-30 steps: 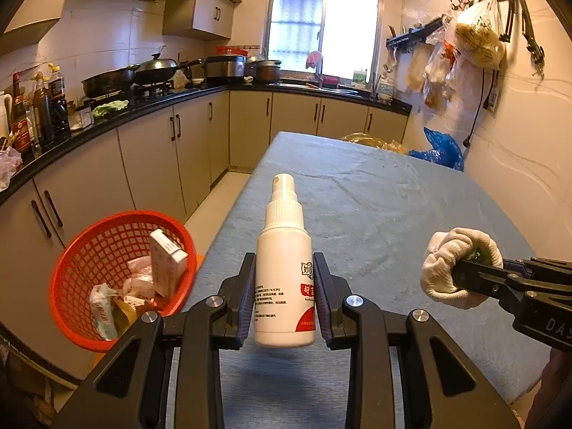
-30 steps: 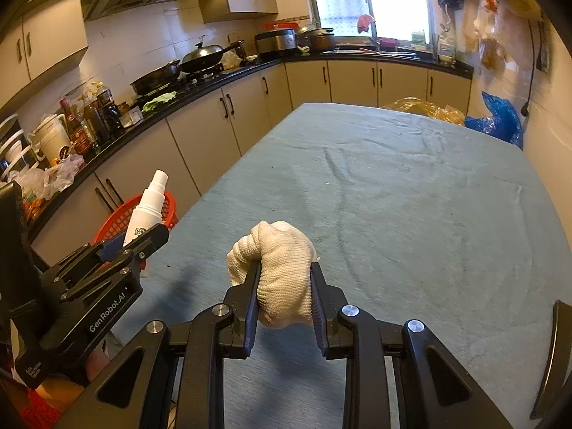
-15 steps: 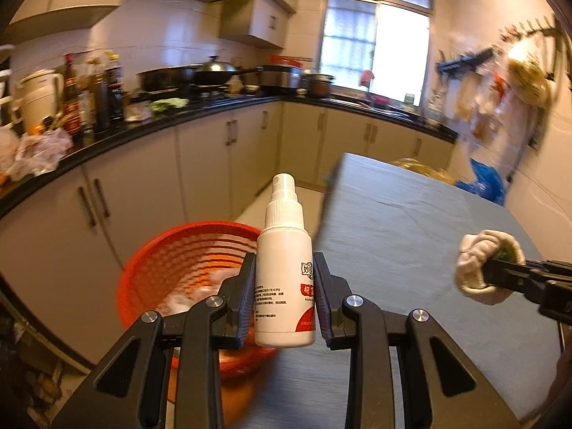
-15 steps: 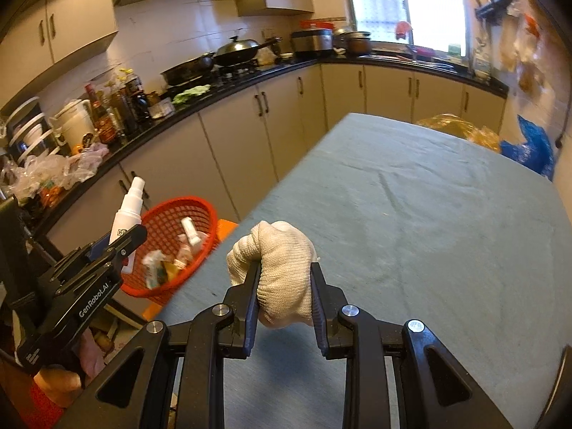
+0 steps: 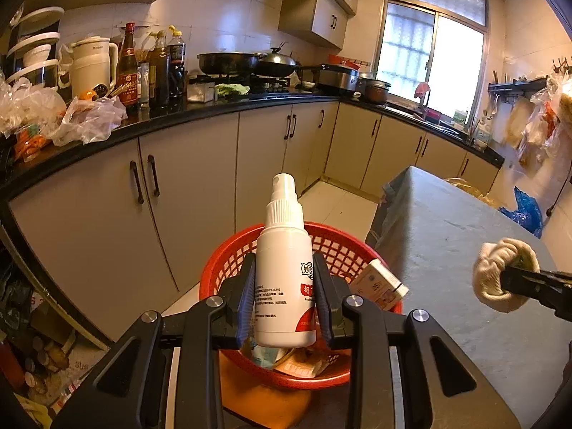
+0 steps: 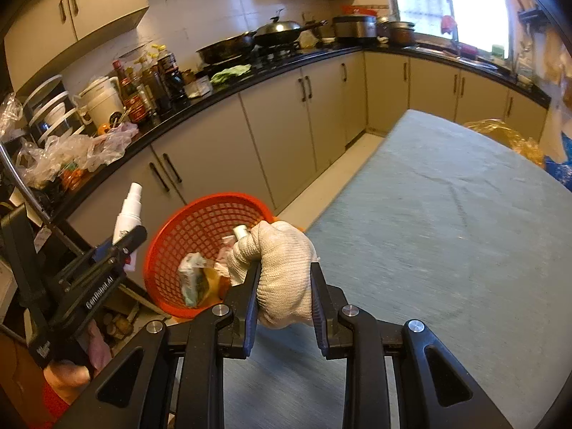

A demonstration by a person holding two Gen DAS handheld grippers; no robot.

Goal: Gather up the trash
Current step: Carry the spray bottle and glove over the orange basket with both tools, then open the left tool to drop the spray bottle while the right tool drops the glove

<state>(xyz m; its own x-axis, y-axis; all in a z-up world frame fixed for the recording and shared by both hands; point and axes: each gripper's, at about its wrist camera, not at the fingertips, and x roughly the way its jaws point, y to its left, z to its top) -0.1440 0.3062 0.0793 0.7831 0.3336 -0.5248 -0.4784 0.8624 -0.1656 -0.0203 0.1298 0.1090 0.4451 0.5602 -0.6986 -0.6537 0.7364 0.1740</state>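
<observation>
My left gripper (image 5: pixel 285 300) is shut on a white spray bottle (image 5: pixel 285 271) with a red label, held upright over the red mesh basket (image 5: pixel 228 268). The basket holds a small carton (image 5: pixel 379 284) and several wrappers. My right gripper (image 6: pixel 285 302) is shut on a balled-up white knit glove (image 6: pixel 282 268), at the table's left edge beside the basket (image 6: pixel 200 225). In the right wrist view the left gripper (image 6: pixel 125 246) with the bottle (image 6: pixel 128 214) stands left of the basket. In the left wrist view the glove (image 5: pixel 500 273) shows at the right, over the table.
A table under a grey-blue cloth (image 6: pixel 447 232) fills the right side. Beige cabinets (image 5: pixel 200 186) under a black counter crowded with bottles, a kettle and plastic bags run along the left. A strip of floor (image 5: pixel 339 207) lies between. Clutter sits on the floor at lower left.
Both grippers have swung left from over the table toward the basket. The bottle now hangs over the basket, and the glove has come to the table's edge beside it. Both grips are unchanged.
</observation>
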